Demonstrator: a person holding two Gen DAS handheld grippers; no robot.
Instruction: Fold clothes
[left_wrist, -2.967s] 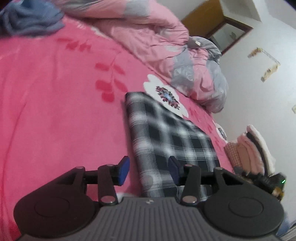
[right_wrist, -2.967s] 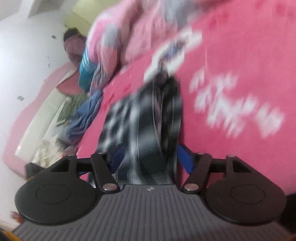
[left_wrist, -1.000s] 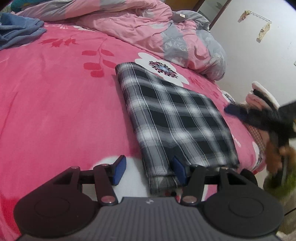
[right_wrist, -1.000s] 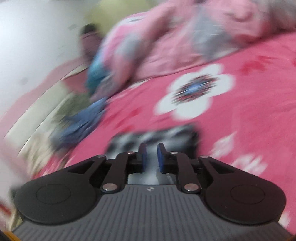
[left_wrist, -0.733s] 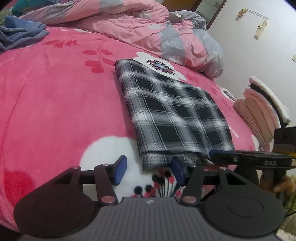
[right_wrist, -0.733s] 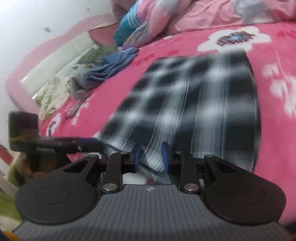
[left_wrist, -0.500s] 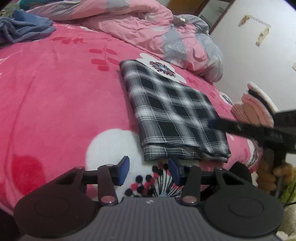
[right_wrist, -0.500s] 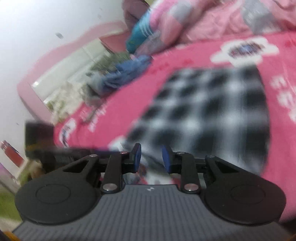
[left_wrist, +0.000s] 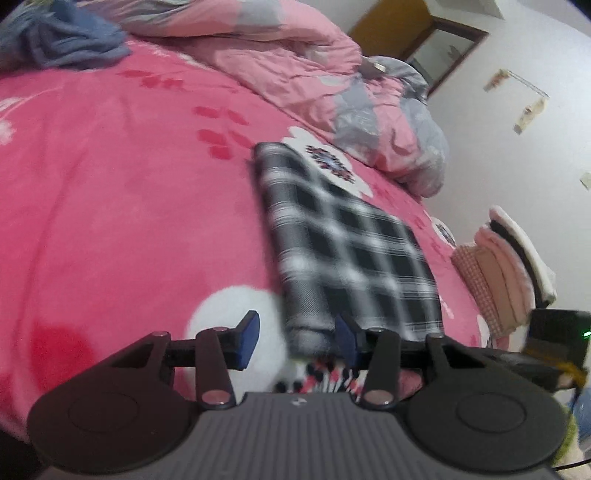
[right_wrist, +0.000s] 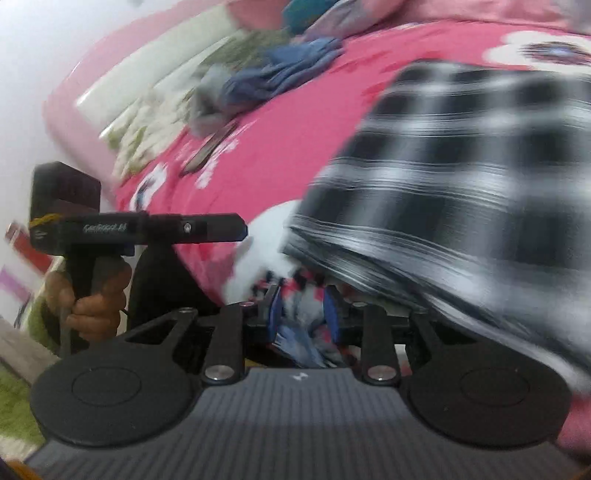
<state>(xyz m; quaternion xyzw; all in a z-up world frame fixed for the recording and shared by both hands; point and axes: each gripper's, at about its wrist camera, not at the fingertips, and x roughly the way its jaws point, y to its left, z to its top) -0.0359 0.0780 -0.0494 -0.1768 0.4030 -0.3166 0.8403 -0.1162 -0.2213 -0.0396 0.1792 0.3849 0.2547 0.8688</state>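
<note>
A black-and-white plaid cloth (left_wrist: 347, 236) lies folded into a rectangle on the pink bedspread (left_wrist: 129, 206). My left gripper (left_wrist: 298, 334) is open, and the cloth's near left corner sits between its blue pads. My right gripper (right_wrist: 303, 312) is low at the cloth's near edge (right_wrist: 369, 254), whose stacked layers run just above its right finger. Its fingers stand a narrow gap apart, and only blurred bedspread pattern shows between them. From the right wrist view the left gripper (right_wrist: 147, 229) shows side-on, held by a hand (right_wrist: 92, 302).
A crumpled blue garment (left_wrist: 66, 44) lies at the far left. A pink-and-grey quilt (left_wrist: 314, 62) is bunched along the back. A stack of folded clothes (left_wrist: 498, 266) sits off the bed's right side. A dark flat object (right_wrist: 210, 147) lies near the headboard (right_wrist: 110, 92).
My left gripper has moved forward onto the cloth's near left corner. My right gripper has dropped lower and closer to the cloth's near edge, with the same narrow gap.
</note>
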